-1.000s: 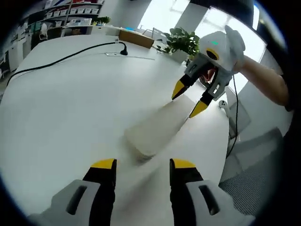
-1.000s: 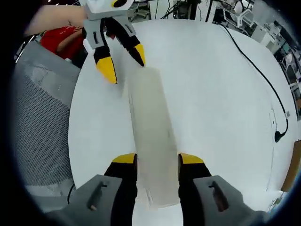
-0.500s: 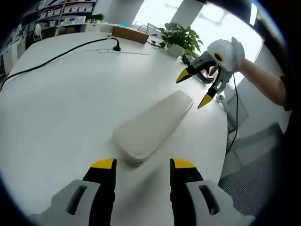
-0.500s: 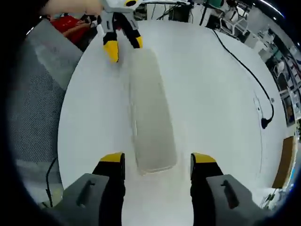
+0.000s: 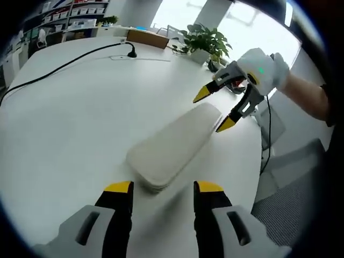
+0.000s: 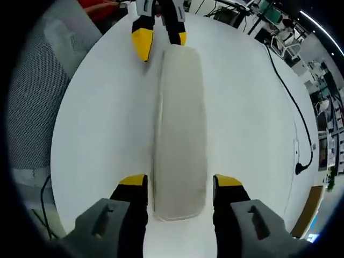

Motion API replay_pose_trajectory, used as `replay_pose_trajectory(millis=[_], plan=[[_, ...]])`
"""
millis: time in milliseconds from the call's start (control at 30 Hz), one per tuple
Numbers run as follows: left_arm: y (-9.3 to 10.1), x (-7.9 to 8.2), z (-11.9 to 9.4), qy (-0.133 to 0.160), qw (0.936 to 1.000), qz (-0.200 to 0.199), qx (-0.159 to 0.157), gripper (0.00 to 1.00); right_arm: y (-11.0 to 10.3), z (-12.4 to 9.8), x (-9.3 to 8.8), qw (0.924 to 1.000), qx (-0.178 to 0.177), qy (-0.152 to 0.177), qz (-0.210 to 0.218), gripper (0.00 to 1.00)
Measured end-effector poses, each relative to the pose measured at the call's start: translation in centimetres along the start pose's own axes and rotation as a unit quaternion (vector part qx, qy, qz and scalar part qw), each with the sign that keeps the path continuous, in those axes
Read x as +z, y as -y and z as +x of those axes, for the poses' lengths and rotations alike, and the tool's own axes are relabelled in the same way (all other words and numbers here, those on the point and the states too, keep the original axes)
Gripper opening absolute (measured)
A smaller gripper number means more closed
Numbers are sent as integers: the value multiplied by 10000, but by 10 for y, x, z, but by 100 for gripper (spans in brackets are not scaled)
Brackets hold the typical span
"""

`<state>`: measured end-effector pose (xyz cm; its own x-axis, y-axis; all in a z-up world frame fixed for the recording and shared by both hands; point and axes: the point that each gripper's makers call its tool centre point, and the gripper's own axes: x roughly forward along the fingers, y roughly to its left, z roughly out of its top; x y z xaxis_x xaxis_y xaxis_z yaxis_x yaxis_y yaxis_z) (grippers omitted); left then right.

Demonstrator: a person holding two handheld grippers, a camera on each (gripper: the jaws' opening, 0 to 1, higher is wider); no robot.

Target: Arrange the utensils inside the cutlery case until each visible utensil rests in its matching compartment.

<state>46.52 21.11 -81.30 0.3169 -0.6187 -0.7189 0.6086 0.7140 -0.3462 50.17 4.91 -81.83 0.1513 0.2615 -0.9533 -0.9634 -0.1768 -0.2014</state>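
- In the left gripper view, the cutlery case [image 5: 173, 146] lay shut on the white table [image 5: 70, 113], a long pale box with its lid on.
- The left gripper [image 5: 163, 187] sat low at the near end of the case. Its jaws were spread and held nothing.
- The right gripper [image 5: 215, 112] hung over the far end of the case. Its jaws were spread too, one yellow tip on each side of that end.
- I think the two grippers stood at both ends so they could hold the case and get the lid open. No spoon or fork could be seen, so they were likely inside.
- A black cable [image 5: 64, 65] ran over the table far off, and a green plant [image 5: 207, 44] stood behind.
- Half a second before, the right gripper was higher and further from the case. Now it had come down closer to the end.
- In the right gripper view, the case [image 6: 180, 129] ran straight away from the right gripper [image 6: 180, 181], and its near end sat between the spread jaws.
- I could not tell if the jaws touched the case sides.
- The left gripper [image 6: 159, 38] was at the far end, jaws apart.
- Compared with half a second before, the case end now lay deeper between the right jaws.
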Motion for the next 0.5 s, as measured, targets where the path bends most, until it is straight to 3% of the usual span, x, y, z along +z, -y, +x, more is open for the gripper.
replay_pose_trajectory(millis=[433,467,500], plan=[[-2,2,1,13,10000,18,77,44,-1,-1,1,9988,-486,-33,-109,36],[-2,2,1,18,10000,24,82,44,0,0,0,9985,-520,-55,-168,36],[-3,3,1,29,9999,29,100,43,5,-1,1,9964,-679,-121,-492,36]])
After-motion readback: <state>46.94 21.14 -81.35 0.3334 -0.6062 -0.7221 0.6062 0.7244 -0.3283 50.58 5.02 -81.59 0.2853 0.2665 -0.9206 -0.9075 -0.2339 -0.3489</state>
